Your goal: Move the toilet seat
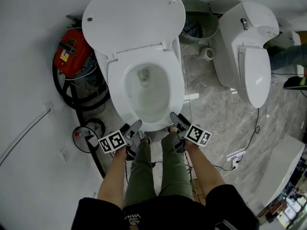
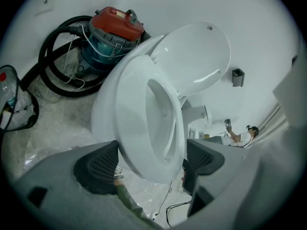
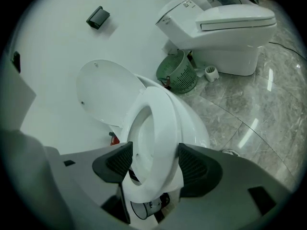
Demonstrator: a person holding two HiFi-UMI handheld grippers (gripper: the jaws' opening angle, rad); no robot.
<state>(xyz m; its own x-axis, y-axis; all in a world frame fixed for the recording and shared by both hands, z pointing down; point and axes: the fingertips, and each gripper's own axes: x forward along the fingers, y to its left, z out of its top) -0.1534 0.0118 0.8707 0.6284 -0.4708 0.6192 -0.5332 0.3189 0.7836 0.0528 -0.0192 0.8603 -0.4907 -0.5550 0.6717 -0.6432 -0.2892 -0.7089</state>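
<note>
Your left gripper [image 2: 152,162] has its jaws wide apart, straddling the near rim of the toilet seat [image 1: 116,87], with a sliver of gap at one pad. Your right gripper [image 3: 154,164] is set narrower, both pads snug against that same rim, just right of the left one. The seat lies down on the bowl [image 1: 144,95], straight beyond your legs, and the lid [image 1: 134,16] stands raised at the far wall. A red vacuum cleaner [image 1: 72,54] sits far left. A second toilet [image 1: 249,56] and a green basket [image 1: 196,20] stand to the right.
</note>
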